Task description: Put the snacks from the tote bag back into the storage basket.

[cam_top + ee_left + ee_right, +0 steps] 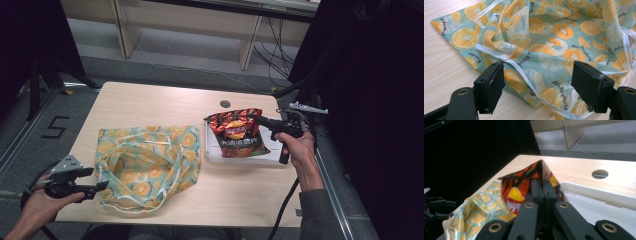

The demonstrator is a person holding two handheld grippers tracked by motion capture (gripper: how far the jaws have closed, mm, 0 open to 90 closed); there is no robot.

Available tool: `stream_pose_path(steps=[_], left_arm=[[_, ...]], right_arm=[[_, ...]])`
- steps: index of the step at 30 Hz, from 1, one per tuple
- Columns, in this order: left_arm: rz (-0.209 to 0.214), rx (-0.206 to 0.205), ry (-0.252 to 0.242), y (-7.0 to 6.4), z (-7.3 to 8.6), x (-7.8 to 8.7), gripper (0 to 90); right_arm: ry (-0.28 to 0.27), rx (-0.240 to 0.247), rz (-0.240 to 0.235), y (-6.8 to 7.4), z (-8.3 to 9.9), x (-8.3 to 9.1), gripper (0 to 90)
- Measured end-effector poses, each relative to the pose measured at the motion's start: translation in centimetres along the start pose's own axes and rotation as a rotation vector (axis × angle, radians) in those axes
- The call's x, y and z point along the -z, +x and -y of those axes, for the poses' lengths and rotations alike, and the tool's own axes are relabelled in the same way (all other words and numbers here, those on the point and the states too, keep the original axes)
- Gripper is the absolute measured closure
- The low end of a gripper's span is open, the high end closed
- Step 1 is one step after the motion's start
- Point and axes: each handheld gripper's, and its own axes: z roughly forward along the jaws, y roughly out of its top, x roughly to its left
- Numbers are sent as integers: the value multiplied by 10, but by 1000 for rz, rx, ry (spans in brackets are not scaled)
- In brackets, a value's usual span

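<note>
Chip bag [238,132], red and black, sits tilted over the white tray [272,157] at the table's [150,100] three o'clock side, its upper right edge clenched in the right gripper [260,120]. Left gripper [100,179], at eight o'clock, has its jaws spread apart around the near edge of the orange-print tote bag [147,165].

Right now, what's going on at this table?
A person is working with a gripper in each hand. The right gripper is shut on the top edge of a red chip bag, holding it over a white tray at the right of the table. The left gripper is open, its jaws set either side of the near rim of an orange-print tote bag lying crumpled with its mouth open. The chips are not in the tote yet.
</note>
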Motion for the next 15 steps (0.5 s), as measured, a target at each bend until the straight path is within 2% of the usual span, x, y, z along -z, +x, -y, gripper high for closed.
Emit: stream_pose_path(steps=[1, 2, 3, 5, 6, 7, 8, 9, 11, 12, 13, 15], left_arm=[[1, -5, 7, 0, 0, 0, 257], [8, -16, 24, 0, -1, 1, 257], [5, -18, 22, 0, 0, 1, 256], [-1, -14, 1, 0, 0, -1, 256], [-3, 0, -5, -1, 1, -1, 255], [-4, -4, 8, 0, 0, -1, 255], [-4, -5, 8, 0, 0, 0, 254], [-3, -4, -3, 0, 0, -1, 254], [-3, -18, 20, 0, 0, 0, 252], [0, -15, 8, 0, 0, -1, 252], [2, -21, 29, 1, 0, 0, 251], [4, -18, 30, 1, 0, 0, 251]], right_arm=[[14, -44, 2, 1, 2, 0, 900], [18, -56, 10, -2, 3, -2, 900], [4, -13, 31, -9, 6, -5, 900], [10, -65, 58, -14, 8, -5, 900], [5, -67, 76, -17, 8, -5, 900], [3, -81, 95, -21, 9, -6, 900], [6, -71, 108, -25, 8, -6, 900], [7, -101, 131, -25, 8, -6, 900], [7, -103, 159, -31, 8, -9, 900], [7, -113, 164, -32, 8, -10, 900], [6, -111, 175, -34, 8, -11, 900], [16, -140, 185, -35, 9, -15, 900]])
